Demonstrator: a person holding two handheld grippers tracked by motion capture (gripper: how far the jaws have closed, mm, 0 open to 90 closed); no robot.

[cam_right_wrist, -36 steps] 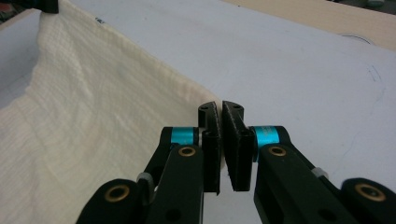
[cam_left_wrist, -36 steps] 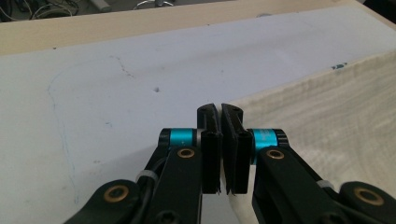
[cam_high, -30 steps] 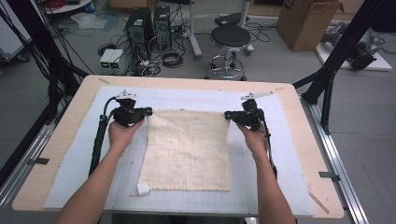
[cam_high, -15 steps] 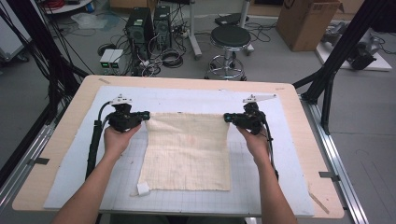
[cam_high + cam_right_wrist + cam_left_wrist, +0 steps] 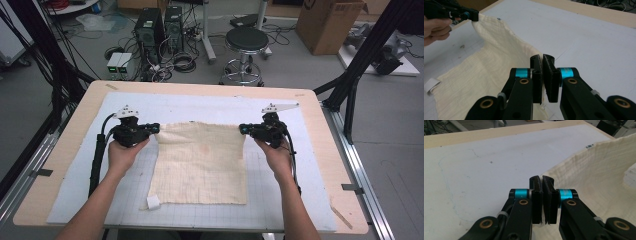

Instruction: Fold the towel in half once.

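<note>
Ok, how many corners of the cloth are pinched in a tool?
2: the left tool grips the cloth's far-left corner, the right tool its far-right corner. Both near corners lie free.

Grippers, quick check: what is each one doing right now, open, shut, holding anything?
Left gripper: shut on a far corner of the cloth.
Right gripper: shut on the cloth's other far corner.

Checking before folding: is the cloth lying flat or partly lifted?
Partly lifted: the cloth has its far corners pinched up by both grippers; its near edge rests on the table.

Cloth point(image 5: 200, 162) on mat point(image 5: 310, 165), between 2 grippers.
</note>
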